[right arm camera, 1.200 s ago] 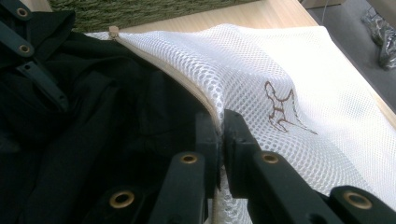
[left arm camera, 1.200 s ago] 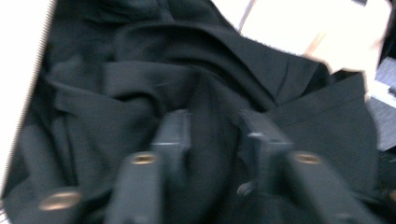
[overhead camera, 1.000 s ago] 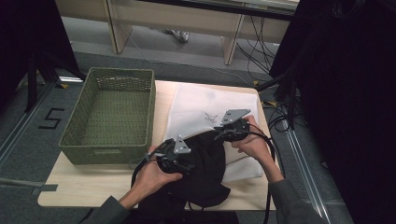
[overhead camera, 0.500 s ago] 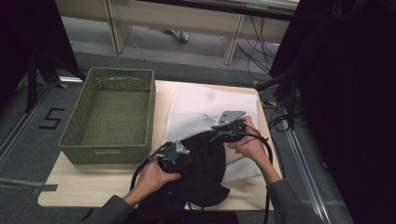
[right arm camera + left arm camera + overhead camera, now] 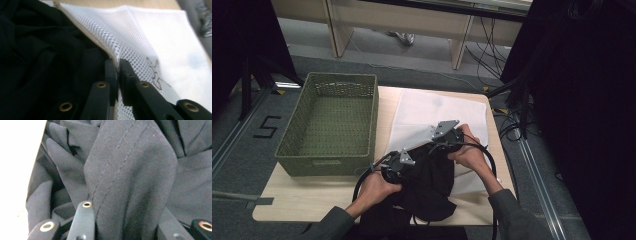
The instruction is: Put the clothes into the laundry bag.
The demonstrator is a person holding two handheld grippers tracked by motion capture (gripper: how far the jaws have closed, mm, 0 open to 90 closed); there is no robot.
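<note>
A: Where is the black garment (image 5: 432, 182)?

B: It lies bunched on the near part of the wooden table (image 5: 307, 197), partly over the near edge of the white mesh bag (image 5: 437, 110), which is spread flat on the table's right half. In the left gripper view a thick fold of the garment with a double seam (image 5: 130, 182) stands between the two black jaws.

A: State of the left gripper (image 5: 398, 162)?

B: Its jaws have just been closing, with the garment fold between them. In its own view the jaws flank that fold and touch the cloth on both sides, so it holds the garment.

A: And the right gripper (image 5: 443, 136)?

B: Its jaws are drawn narrow, nearly together, and pinch the edge of the mesh bag (image 5: 160, 45) where the bag meets the garment (image 5: 37, 57). A brown printed mark (image 5: 155, 72) shows on the mesh just beside the jaws.

A: Surroundings?

B: A green woven basket (image 5: 332, 130) stands on the table's left half, just beside the bag. Each gripper is in one hand, and a black cable trails from each toward the near edge.
</note>
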